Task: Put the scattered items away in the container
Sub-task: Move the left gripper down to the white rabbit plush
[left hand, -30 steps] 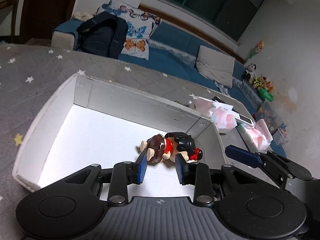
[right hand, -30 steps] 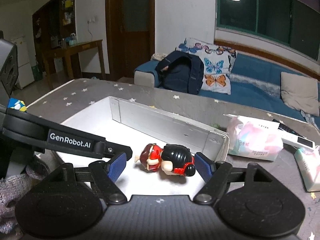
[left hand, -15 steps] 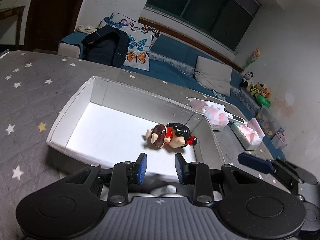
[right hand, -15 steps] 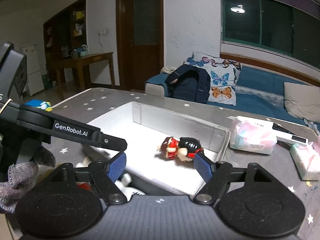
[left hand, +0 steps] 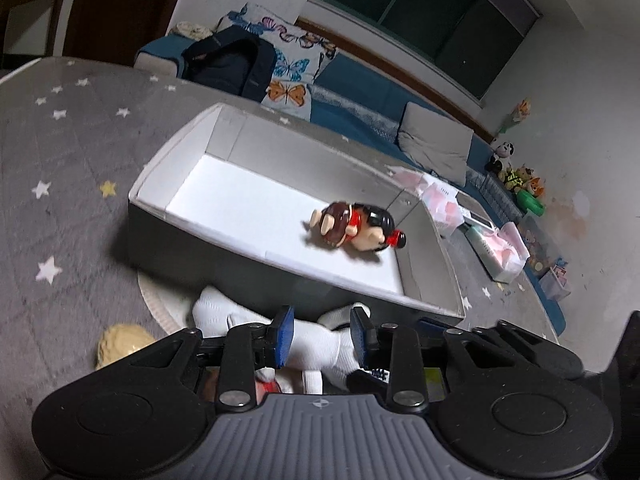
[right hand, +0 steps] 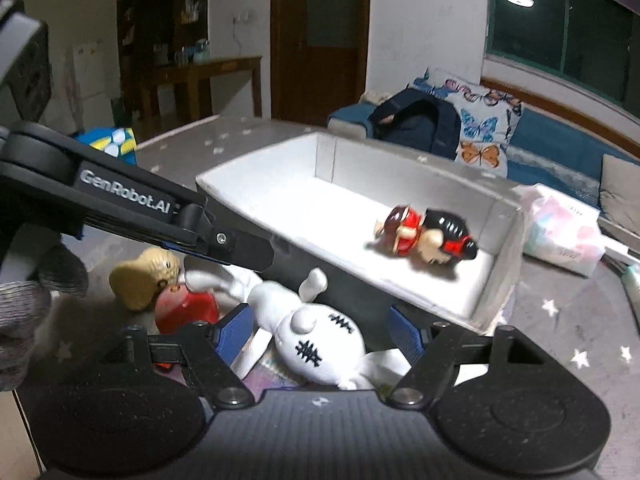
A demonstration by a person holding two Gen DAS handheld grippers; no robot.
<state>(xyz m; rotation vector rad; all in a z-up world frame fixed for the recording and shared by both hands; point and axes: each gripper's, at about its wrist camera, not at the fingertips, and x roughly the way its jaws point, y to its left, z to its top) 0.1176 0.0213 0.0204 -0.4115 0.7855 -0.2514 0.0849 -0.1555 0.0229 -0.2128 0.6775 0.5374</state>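
Scattered toys lie at the near foot of the white open-topped cardboard box (right hand: 496, 272), which sits on the grey star-patterned counter (left hand: 68, 184); the right claw (right hand: 324, 328) stands wide, its blue pads on either side of a white stuffed rabbit with black stitch marks (right hand: 320, 336) without pressing it; the left claw (left hand: 322, 334) stands narrower yet parted, its blue pads flanking a limb of the same white rabbit, and whether they touch it cannot be told; in the right wrist view the left claw's black arm marked "GenRobot.AI" crosses above the pile from the left; beside the rabbit, to the left in that view, rest a round red toy with a pale face (right hand: 184, 308) and a tan rounded plush toy (right hand: 144, 280), the red one touching the tan one; under the rabbit shows a flat printed card, too hidden to read; inside the box, near its right end wall, a small doll figure with black hair and a red dress (left hand: 356, 230) lies on its side; past the box, soft pink-and-white tissue packs (right hand: 560, 236) rest on the counter.
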